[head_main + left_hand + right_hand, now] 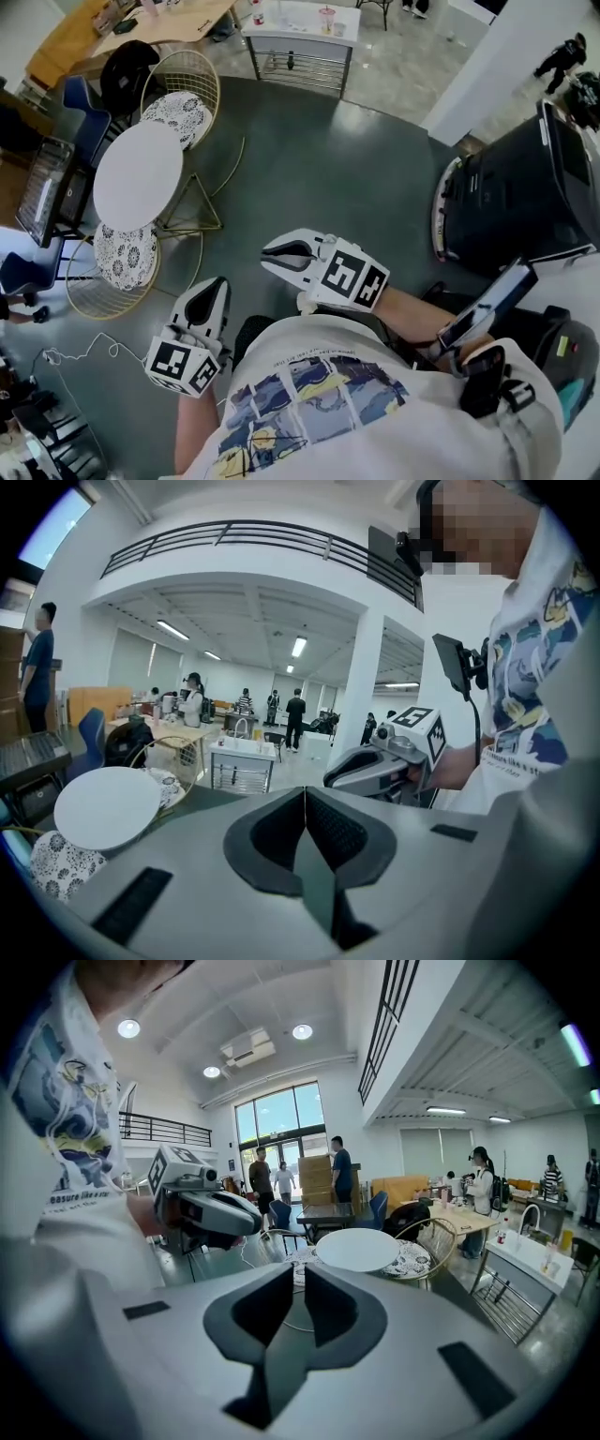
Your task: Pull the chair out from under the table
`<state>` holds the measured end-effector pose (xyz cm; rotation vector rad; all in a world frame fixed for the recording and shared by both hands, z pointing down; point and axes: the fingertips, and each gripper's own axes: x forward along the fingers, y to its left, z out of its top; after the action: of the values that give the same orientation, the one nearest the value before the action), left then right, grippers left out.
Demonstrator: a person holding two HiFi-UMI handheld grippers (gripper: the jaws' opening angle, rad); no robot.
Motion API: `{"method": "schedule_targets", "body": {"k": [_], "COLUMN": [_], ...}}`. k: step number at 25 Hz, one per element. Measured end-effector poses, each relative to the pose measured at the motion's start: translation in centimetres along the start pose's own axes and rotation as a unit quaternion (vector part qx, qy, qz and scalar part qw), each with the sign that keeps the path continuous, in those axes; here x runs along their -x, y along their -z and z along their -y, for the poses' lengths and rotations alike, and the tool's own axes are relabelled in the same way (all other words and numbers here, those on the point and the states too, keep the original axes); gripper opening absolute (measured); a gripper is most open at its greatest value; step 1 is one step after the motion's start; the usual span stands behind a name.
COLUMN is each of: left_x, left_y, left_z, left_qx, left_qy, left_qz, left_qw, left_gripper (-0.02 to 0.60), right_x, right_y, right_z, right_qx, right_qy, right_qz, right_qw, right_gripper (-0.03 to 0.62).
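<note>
Chair (120,261): wire frame with a patterned cushion, left of centre in the head view. The top edge of its cushion is tucked under the round table (138,175). A second chair (183,105) of the same kind sits at the table's upper side, also partly under it. I cannot tell which one is meant; the lower one is nearer the person, so it is the likelier target.

Left gripper (212,292), lower left of centre: jaws together, nothing between them. It is near the chair but not touching it.

Right gripper (278,251), centre frame: jaws closed and empty, well apart from both chairs.

Judgement: both grippers are carried low in front of the torso and angled toward the table. This reads as an approach, with no grip begun. The jaws must open before they can take the wire rim.
</note>
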<state>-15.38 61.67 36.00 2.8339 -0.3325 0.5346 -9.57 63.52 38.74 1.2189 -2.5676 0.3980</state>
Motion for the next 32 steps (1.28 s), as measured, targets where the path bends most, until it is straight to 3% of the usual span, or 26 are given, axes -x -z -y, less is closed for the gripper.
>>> {"method": "schedule_targets", "body": {"k": [4,9,18,24,28,32], "left_x": [-2.7,-6.8,-14.9,-19.7,-20.7,-20.6], "left_y": [0.5,0.6,-4.6,-11.0,-14.1,-14.9], "left_z": [-2.3,-5.9,-18.0,-27.5,-33.4,-38.1], "left_qx": [0.008,0.005,0.033,0.024,0.028,0.043], "left_qy": [0.009,0.025,0.057,0.082,0.064,0.022], "left_qz": [0.008,0.007,0.019,0.032,0.044,0.055], "left_qw": [0.9999,0.9996,0.9976,0.9958,0.9966,0.9973], "left_gripper": [0.011,0.011,0.011,0.023,0.035,0.035], "right_x": [-1.3,-2.8,-7.8,-13.9,-17.9,-22.4], "right_y": [2.0,3.5,0.8,-4.2,-6.7,-7.9], "right_z": [3.5,9.2,22.2,32.3,37.7,42.3], "right_qx": [-0.022,-0.04,-0.057,-0.051,-0.046,-0.029], "right_qy": [0.013,0.038,0.098,0.102,0.098,0.069], "right_qz": [0.003,0.001,-0.04,-0.061,-0.072,-0.095], "right_qw": [1.0,0.998,0.993,0.992,0.992,0.993], "right_gripper": [0.061,0.067,0.075,0.091,0.104,0.135]}}
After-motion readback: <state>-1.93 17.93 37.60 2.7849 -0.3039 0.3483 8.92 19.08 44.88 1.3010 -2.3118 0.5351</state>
